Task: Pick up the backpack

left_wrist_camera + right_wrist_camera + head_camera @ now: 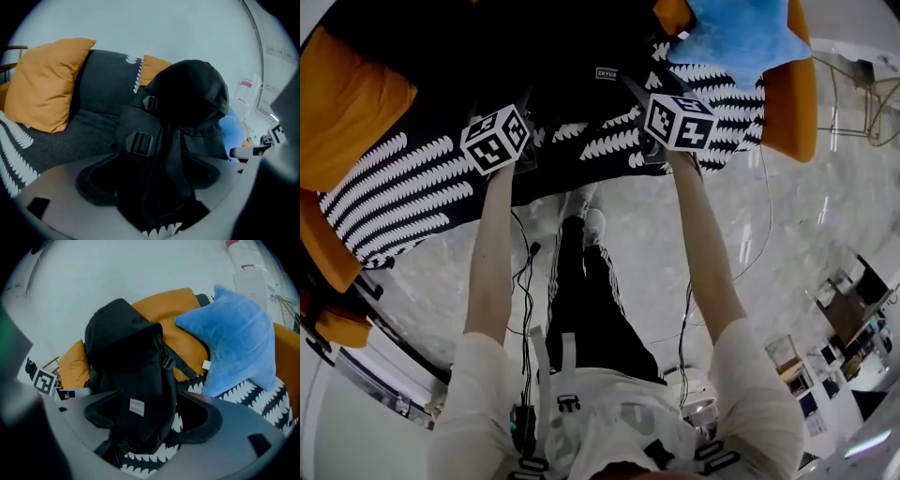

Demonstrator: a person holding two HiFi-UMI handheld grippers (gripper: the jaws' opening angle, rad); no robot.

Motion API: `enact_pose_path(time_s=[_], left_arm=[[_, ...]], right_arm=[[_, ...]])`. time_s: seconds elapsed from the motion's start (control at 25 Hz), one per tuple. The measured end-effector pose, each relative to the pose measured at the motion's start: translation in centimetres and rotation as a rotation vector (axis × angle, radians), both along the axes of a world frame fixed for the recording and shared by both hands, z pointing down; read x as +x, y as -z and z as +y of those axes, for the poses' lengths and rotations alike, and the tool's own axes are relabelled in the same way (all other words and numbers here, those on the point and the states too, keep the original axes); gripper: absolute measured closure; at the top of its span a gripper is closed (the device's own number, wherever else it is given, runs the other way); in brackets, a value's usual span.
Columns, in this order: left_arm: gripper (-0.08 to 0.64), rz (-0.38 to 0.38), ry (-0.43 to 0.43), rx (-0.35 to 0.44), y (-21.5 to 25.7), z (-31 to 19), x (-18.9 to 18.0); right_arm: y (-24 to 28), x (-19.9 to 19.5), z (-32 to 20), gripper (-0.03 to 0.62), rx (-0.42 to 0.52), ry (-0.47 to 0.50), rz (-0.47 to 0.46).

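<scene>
A black backpack [581, 56] stands upright on the sofa, leaning on the backrest. In the left gripper view its strap side with two buckles [139, 143] faces me. The right gripper view shows its front with a small grey label [137, 407]. My left gripper [147, 178] is open, its dark pads [93, 183] spread either side of the pack's lower part. My right gripper [150, 416] is open too, with the lower front of the backpack between its pads [201, 420]. Neither pair of pads visibly presses on the fabric. In the head view both marker cubes [495, 139] hide the jaws.
The sofa [403, 202] has a black cover with white fern stripes. Orange cushions [44, 84] sit left of and behind the pack, and a blue star pillow [239, 343] is close on its right. Pale marble floor [787, 225] and cables [525, 272] lie below, by the person's legs.
</scene>
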State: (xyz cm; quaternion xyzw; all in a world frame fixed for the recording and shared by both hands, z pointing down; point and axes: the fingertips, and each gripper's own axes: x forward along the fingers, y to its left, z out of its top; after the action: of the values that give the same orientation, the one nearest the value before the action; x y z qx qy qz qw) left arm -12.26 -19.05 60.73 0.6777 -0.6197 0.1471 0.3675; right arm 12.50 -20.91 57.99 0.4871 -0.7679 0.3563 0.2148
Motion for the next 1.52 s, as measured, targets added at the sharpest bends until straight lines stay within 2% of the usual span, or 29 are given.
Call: enact_pose_path(time_s=[0.08, 0.2, 0.4, 0.56, 0.64, 0.76, 0.92, 1.2, 1.52], left_arm=[[0.155, -0.006, -0.014, 0.004, -0.7, -0.2, -0.1], [0.155, -0.002, 0.01, 0.006, -1.7, -0.6, -0.3], [0.155, -0.008, 0.03, -0.039, -4.1, -1.4, -0.6], [0.16, -0.015, 0.023, -0.061, -5.8, -1.9, 0.0], [0.189, -0.006, -0.003, -0.06, -5.6, -2.1, 0.1], [0.252, -0.003, -0.059, -0.047, -4.8, -2.4, 0.6], [0.322, -0.006, -0.125, -0.029, -4.2, -2.3, 1.2], [0.43, -0.053, -0.169, 0.008, -2.1, -2.0, 2.1], [0.468, -0.057, -0.152, 0.074, 5.0, -2.1, 2.3]], right_arm=[[-2.1, -0.4, 0.1, 0.227, -0.034, 0.015, 0.01], [-4.4, -0.7, 0.1, 0.227, -0.076, 0.031, 0.012], [-7.2, -1.2, 0.3, 0.229, -0.129, 0.042, 0.01], [-8.6, -1.2, 0.3, 0.282, -0.132, 0.054, 0.012], [-8.2, -1.6, 0.1, 0.312, -0.12, 0.073, 0.019], [-7.1, -2.4, 0.0, 0.394, -0.111, 0.102, 0.033], [-6.5, -2.9, 0.3, 0.446, -0.094, 0.119, 0.045], [-5.0, -3.1, 0.0, 0.486, -0.056, 0.118, 0.07], [2.1, -3.0, -0.6, 0.499, 0.018, 0.112, 0.084]])
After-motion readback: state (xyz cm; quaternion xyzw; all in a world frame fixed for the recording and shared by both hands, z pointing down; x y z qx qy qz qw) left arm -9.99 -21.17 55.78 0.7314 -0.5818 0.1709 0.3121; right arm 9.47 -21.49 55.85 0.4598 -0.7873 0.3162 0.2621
